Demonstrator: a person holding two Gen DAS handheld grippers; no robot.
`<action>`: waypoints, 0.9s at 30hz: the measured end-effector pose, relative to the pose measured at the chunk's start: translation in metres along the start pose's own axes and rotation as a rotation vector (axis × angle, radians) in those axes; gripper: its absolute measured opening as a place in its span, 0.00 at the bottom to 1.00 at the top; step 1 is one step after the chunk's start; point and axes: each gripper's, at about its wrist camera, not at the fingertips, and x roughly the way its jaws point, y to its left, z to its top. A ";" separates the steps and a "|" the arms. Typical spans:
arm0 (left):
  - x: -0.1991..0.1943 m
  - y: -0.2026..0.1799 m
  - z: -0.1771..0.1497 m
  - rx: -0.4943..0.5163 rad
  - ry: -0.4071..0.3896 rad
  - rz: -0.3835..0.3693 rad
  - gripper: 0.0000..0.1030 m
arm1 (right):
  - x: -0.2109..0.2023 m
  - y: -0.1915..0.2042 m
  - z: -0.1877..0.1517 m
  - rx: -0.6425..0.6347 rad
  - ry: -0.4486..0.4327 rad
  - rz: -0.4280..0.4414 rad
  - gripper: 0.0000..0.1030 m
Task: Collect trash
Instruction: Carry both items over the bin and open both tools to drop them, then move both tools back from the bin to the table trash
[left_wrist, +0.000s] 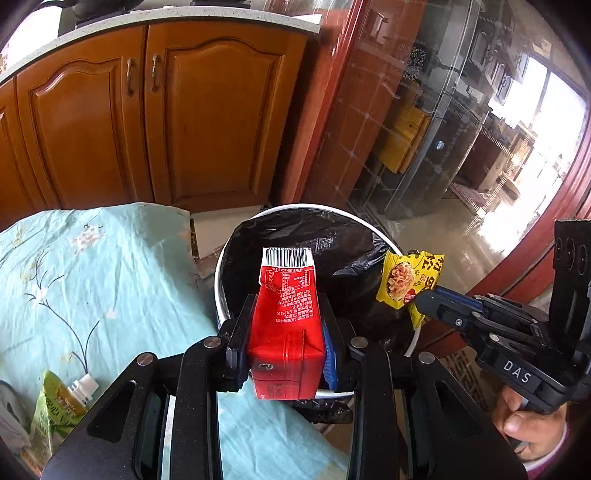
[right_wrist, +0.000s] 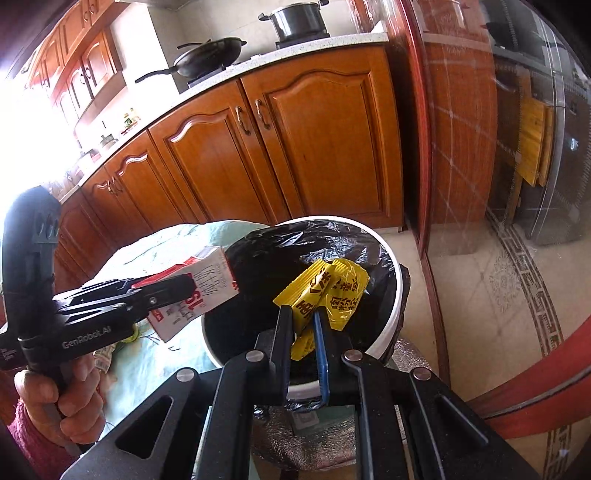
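From the left wrist, the left gripper (left_wrist: 286, 332) has its jaws clamped on a red carton (left_wrist: 286, 314), whose long axis runs forward along the fingers, barcode end outward. That outer end already hangs over the near rim of the bin (left_wrist: 221, 266), a white pail lined with a black bag (left_wrist: 314, 236), standing just beside the worktop with its light blue cloth (left_wrist: 110, 258). To the right, the right gripper (left_wrist: 424, 302) pinches a yellow wrapper (left_wrist: 406, 284) over the bin's right rim. A green pouch (left_wrist: 55, 410) lies on the cloth, well behind the jaws.

From the right wrist, the right gripper (right_wrist: 303, 325) holds its jaws nearly closed on the yellow wrapper (right_wrist: 325, 291), which sticks up and forward, above the bag's dark opening (right_wrist: 258, 266). The left gripper (right_wrist: 181, 288) comes in from the left with the carton (right_wrist: 199, 291) tilted over the bin's left edge (right_wrist: 207, 347). Both pieces appear placed for release, the wrapper sitting further over the opening.
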 end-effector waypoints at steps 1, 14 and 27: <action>0.004 0.000 0.001 0.001 0.007 -0.001 0.27 | 0.002 -0.001 0.000 -0.001 0.004 -0.001 0.11; 0.037 0.001 0.009 0.003 0.065 0.009 0.28 | 0.023 -0.005 0.002 0.000 0.042 -0.002 0.11; 0.009 0.009 0.003 -0.029 0.008 0.018 0.39 | 0.018 -0.010 0.001 0.055 0.035 0.016 0.29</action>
